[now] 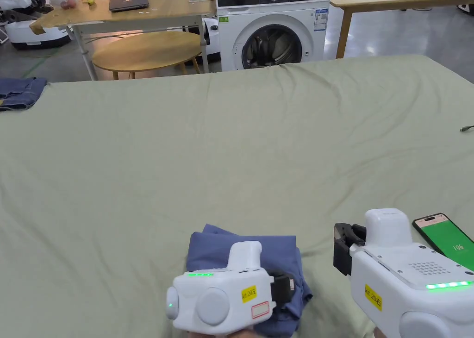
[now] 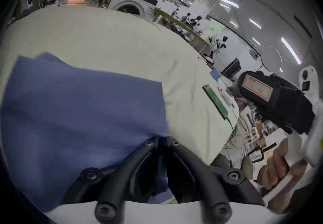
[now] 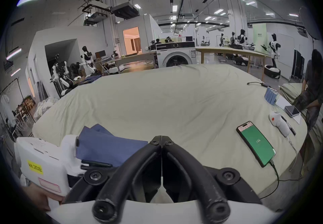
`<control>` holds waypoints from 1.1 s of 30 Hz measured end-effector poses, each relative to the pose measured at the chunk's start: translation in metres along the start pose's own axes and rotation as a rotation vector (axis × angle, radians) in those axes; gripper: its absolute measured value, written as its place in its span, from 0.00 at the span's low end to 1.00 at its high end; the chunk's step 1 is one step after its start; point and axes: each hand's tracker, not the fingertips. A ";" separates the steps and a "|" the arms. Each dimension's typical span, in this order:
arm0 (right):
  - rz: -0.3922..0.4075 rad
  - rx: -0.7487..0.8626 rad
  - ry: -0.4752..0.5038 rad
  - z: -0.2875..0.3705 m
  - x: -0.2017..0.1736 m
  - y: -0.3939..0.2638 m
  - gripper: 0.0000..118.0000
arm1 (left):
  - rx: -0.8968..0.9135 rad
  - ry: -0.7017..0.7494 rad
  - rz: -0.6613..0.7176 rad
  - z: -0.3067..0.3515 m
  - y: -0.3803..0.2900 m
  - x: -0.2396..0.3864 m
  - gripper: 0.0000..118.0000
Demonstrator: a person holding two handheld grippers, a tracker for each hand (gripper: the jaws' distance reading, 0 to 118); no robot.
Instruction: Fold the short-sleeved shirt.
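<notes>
The blue short-sleeved shirt (image 1: 222,248) lies folded into a small rectangle near the front edge of the pale green bed sheet (image 1: 231,144). My left gripper (image 1: 283,288) sits over the shirt's right side. In the left gripper view its jaws (image 2: 162,142) are closed together on the edge of the shirt (image 2: 78,114), and blue cloth shows between them. My right gripper (image 1: 342,248) hovers above bare sheet just right of the shirt. In the right gripper view its tips (image 3: 161,140) meet with nothing between them, and the shirt (image 3: 108,147) lies to their left.
A phone (image 1: 444,239) with a green screen lies on the sheet at the right, on a cable. Folded jeans (image 1: 18,92) rest at the far left edge. A washing machine (image 1: 273,26) and wooden tables stand beyond the bed. A person (image 3: 311,87) stands at the bed's right.
</notes>
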 end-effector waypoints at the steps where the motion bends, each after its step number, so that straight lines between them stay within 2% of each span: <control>1: -0.003 -0.004 0.002 0.000 0.000 0.000 0.00 | 0.002 -0.008 0.016 0.001 0.002 -0.001 0.05; 3: -0.010 -0.019 0.020 -0.003 -0.004 -0.002 0.00 | 0.015 -0.014 0.021 0.011 0.004 -0.003 0.05; 9: -0.069 -0.126 0.183 -0.038 -0.036 -0.015 0.00 | 0.174 0.005 0.062 0.084 0.015 -0.025 0.05; 10: -0.072 -0.152 0.210 -0.047 -0.041 -0.020 0.00 | 0.208 0.025 0.074 0.098 0.016 -0.034 0.07; 11: -0.087 -0.180 0.245 -0.054 -0.045 -0.025 0.00 | 0.238 0.044 0.092 0.109 0.016 -0.045 0.19; 12: -0.112 -0.215 0.282 -0.062 -0.046 -0.030 0.00 | 0.261 0.060 0.117 0.121 0.017 -0.060 0.45; 13: -0.142 -0.249 0.315 -0.067 -0.045 -0.036 0.00 | 0.279 0.072 0.147 0.128 0.015 -0.076 0.60; 14: -0.174 -0.281 0.333 -0.073 -0.042 -0.043 0.00 | 0.279 0.090 0.195 0.134 0.013 -0.093 0.67; 15: -0.198 -0.301 0.326 -0.077 -0.038 -0.049 0.00 | 0.271 0.098 0.249 0.138 0.011 -0.109 0.67; 16: -0.206 -0.301 0.300 -0.078 -0.033 -0.054 0.00 | 0.261 0.082 0.302 0.139 0.007 -0.126 0.85; 17: -0.220 -0.303 0.285 -0.080 -0.027 -0.058 0.00 | 0.262 0.042 0.345 0.140 0.002 -0.139 0.92; 19: -0.263 -0.302 0.284 -0.081 -0.015 -0.062 0.00 | 0.293 0.021 0.441 0.134 -0.012 -0.161 0.92; 21: -0.293 -0.308 0.286 -0.084 -0.009 -0.062 0.00 | 0.282 -0.068 0.543 0.116 -0.024 -0.177 0.92; 24: -0.282 -0.308 0.293 -0.083 -0.011 -0.059 0.00 | 0.278 -0.468 0.697 0.080 -0.037 -0.186 0.92; 26: -0.251 -0.300 0.291 -0.083 -0.015 -0.059 0.00 | 0.213 -0.623 0.782 0.052 -0.037 -0.181 0.84; 27: -0.244 -0.297 0.291 -0.083 -0.016 -0.059 0.00 | 0.171 -0.619 0.802 0.036 -0.036 -0.174 0.72; 29: -0.240 -0.295 0.286 -0.083 -0.016 -0.058 0.00 | 0.153 -0.426 0.664 0.027 -0.028 -0.158 0.36; 30: -0.240 -0.294 0.280 -0.082 -0.016 -0.058 0.00 | 0.144 -0.299 0.597 0.025 -0.024 -0.152 0.32; 31: -0.236 -0.293 0.269 -0.080 -0.015 -0.057 0.00 | 0.151 -0.276 0.591 0.027 -0.024 -0.155 0.32; 32: -0.233 -0.291 0.272 -0.078 -0.015 -0.055 0.00 | 0.176 -0.369 0.648 0.026 -0.023 -0.151 0.32; 33: -0.229 -0.278 0.277 -0.073 -0.016 -0.053 0.00 | 0.182 -0.363 0.665 0.032 -0.020 -0.152 0.31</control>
